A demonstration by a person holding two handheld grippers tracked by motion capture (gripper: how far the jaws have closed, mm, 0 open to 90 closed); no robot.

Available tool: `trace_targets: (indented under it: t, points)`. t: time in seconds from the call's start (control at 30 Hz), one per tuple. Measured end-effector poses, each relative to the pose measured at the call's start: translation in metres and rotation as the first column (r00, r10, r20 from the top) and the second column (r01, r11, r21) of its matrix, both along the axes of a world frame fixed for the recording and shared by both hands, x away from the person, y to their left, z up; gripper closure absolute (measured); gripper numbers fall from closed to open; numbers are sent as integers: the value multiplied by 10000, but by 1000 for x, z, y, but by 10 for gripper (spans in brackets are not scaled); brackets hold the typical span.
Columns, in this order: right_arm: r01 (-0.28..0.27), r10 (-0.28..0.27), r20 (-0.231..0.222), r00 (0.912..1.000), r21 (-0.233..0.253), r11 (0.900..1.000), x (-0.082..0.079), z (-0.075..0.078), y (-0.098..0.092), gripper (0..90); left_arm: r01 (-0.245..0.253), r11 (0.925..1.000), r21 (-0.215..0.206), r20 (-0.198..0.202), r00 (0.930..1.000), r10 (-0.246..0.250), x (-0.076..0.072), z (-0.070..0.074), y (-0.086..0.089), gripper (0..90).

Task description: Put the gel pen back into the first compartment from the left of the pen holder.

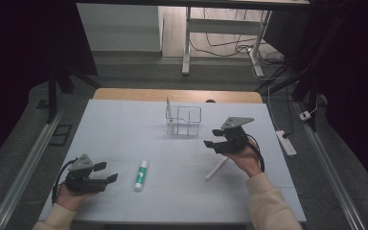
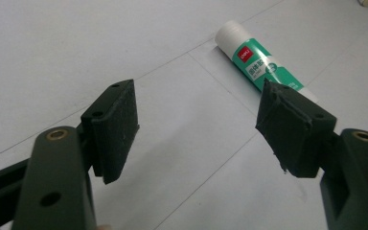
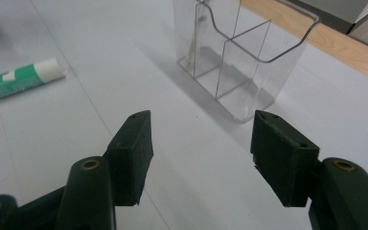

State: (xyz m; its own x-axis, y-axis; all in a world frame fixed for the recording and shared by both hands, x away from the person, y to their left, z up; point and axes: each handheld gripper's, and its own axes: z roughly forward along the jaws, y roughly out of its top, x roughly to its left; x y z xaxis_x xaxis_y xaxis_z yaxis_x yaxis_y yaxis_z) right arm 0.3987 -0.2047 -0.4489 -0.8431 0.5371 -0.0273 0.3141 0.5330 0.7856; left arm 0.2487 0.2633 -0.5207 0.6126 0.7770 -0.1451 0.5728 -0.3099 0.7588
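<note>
White sheeting covers the table (image 1: 124,129), with a strip of bare wood along its far edge and grey floor beyond. Toward twelve o'clock stands a clear plastic organizer (image 1: 184,120) with dividers, upright, a thin white stick leaning in its left compartment. Near the centre lies a green-and-white glue stick (image 1: 141,174). At four o'clock a white tube (image 1: 216,169) lies flat, just beside the right hand. The left gripper (image 1: 106,172), at seven o'clock, has its jaws apart and empty. The right gripper (image 1: 212,137), at three o'clock, is likewise spread wide, holding nothing.
</note>
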Motion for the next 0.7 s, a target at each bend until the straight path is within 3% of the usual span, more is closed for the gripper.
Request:
trace_targets:
  t: [0.33, 0.57, 0.7]
  points:
    - [-511, 493, -278, 9984, -682, 9964, 0, -2, -5, 378, 18, 10000, 29, 6, 10000, -18, 0, 0, 0, 306]
    - [-1520, 1443, -645, 9874, -1354, 9791, -1, 0, -12, 370, 13, 10000, 37, 20, 10000, -13, 0, 0, 0, 306]
    - [-1919, 1850, -605, 9809, -1418, 9711, -3, 2, -15, 352, 13, 10000, 52, 17, 10000, -13, 0, 0, 0, 307]
